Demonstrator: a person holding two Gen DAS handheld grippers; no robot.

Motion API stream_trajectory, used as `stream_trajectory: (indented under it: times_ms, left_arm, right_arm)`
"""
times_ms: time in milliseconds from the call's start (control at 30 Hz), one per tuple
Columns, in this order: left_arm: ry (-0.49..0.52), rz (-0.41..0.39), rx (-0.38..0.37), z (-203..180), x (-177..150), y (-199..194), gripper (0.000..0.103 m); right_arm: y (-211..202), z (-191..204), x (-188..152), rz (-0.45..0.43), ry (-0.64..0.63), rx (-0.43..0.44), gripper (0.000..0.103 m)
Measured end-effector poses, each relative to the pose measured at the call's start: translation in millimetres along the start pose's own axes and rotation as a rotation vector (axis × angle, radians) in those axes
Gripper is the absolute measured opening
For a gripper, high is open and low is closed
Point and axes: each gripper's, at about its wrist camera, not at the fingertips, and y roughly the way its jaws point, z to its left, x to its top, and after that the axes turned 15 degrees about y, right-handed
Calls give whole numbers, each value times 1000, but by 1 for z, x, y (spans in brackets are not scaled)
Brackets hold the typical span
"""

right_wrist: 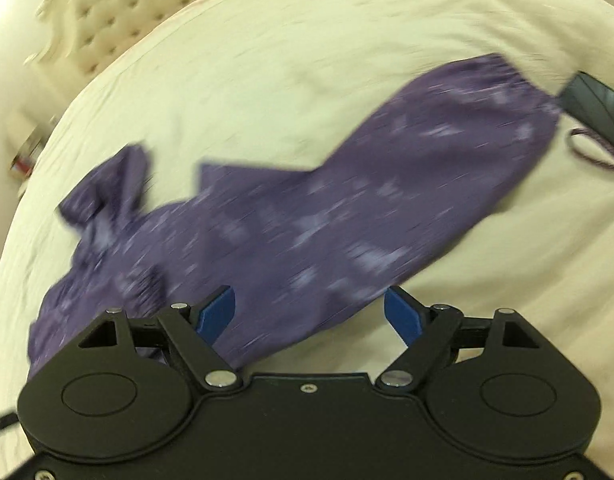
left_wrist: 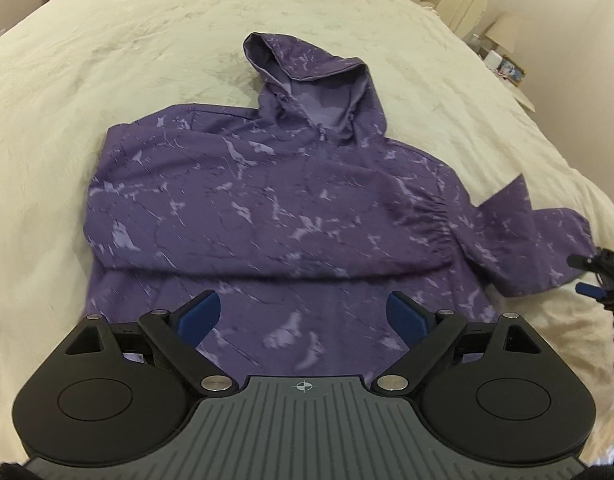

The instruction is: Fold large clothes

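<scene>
A purple marbled hoodie lies flat on the cream bed cover, hood toward the far side. One sleeve is folded across its chest; the other sleeve sticks out to the right. My left gripper is open and empty, hovering over the hoodie's lower part. My right gripper is open and empty, just above the outstretched sleeve, which runs up to its cuff; this view is motion-blurred. Part of the right gripper shows at the left wrist view's right edge.
A tufted cream headboard stands at the bed's end. A nightstand with a lamp and small items stands beside the bed. A dark strap and a cord lie near the sleeve cuff.
</scene>
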Motion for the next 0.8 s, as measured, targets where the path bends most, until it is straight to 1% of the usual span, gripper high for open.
stream_trajectory:
  times_ms: [100, 267, 300, 333, 367, 433, 467, 500, 533, 567, 633, 700, 800]
  left_arm:
    - [-9, 1, 10, -13, -4, -3, 91]
    - [11, 12, 20, -26, -6, -7, 91]
    - [16, 14, 22, -28, -5, -7, 91]
    - [21, 15, 25, -28, -5, -8, 91]
    - [25, 16, 27, -27, -6, -8, 91]
    - [27, 18, 31, -24, -5, -9, 91]
    - [29, 21, 32, -22, -5, -10, 91]
    - [31, 23, 32, -19, -5, -10, 91]
    - [34, 27, 32, -16, -5, -10, 91]
    - [36, 30, 30, -12, -4, -10, 91]
    - [36, 30, 26, -3, -3, -9, 91]
    - [28, 30, 17, 7, -1, -8, 91]
    - [27, 36, 2, 23, 2, -5, 91]
  right_arm:
    - [8, -21, 22, -26, 42, -32, 83]
    - [21, -50, 42, -43, 135, -65, 82]
    - [24, -55, 44, -40, 161, -61, 79]
    - [26, -59, 46, -40, 181, -61, 70]
    - [29, -63, 47, -42, 204, -65, 65]
    - [34, -69, 49, -46, 237, -79, 50]
    - [35, -71, 50, -53, 257, -85, 47]
    - [36, -73, 51, -58, 275, -86, 38]
    - [35, -73, 52, -62, 290, -86, 22]
    - [33, -72, 52, -70, 295, -91, 17]
    - [26, -61, 53, -95, 269, -97, 13]
    - [16, -44, 54, -123, 215, -87, 13]
    - [-5, -9, 54, -170, 105, -44, 13]
